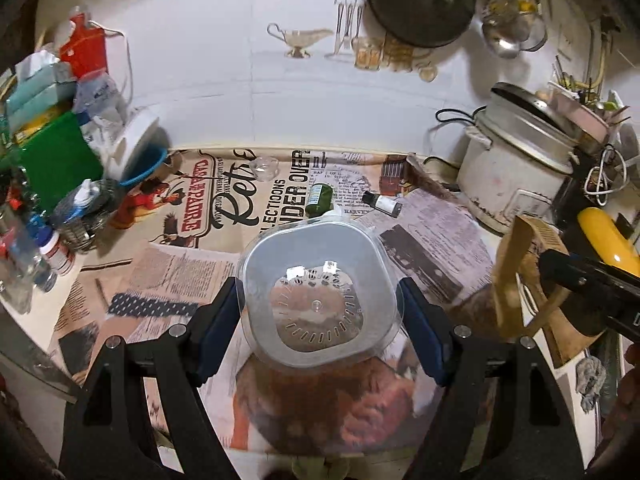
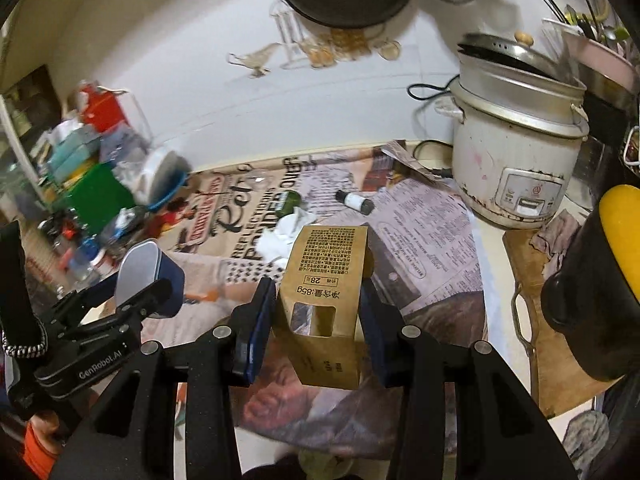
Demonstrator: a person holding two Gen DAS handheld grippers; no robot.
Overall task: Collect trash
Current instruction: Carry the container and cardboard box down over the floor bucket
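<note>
My left gripper point(image 1: 318, 300) is shut on a clear plastic container point(image 1: 320, 264), its blue pads pressing the two sides, and holds it above the newspaper. My right gripper point(image 2: 318, 292) is shut on a brown cardboard box point(image 2: 328, 248) with a cut-out window and printed text, also held off the table. The left wrist view shows that box point(image 1: 516, 272) at the right edge. On the newspaper farther back lie a green bottle point(image 1: 320, 200), a small black and white bottle point(image 1: 382, 203), a small clear cup point(image 1: 265, 168) and a crumpled white tissue point(image 2: 280, 232).
Newspaper point(image 1: 168, 276) covers the table. A white rice cooker point(image 2: 516, 160) stands at the back right, with a wooden board point(image 2: 528, 276) and a black and yellow object point(image 2: 592, 280) in front of it. Boxes, bottles and a green bag point(image 1: 56, 160) crowd the left side. Pans and ladles hang on the wall.
</note>
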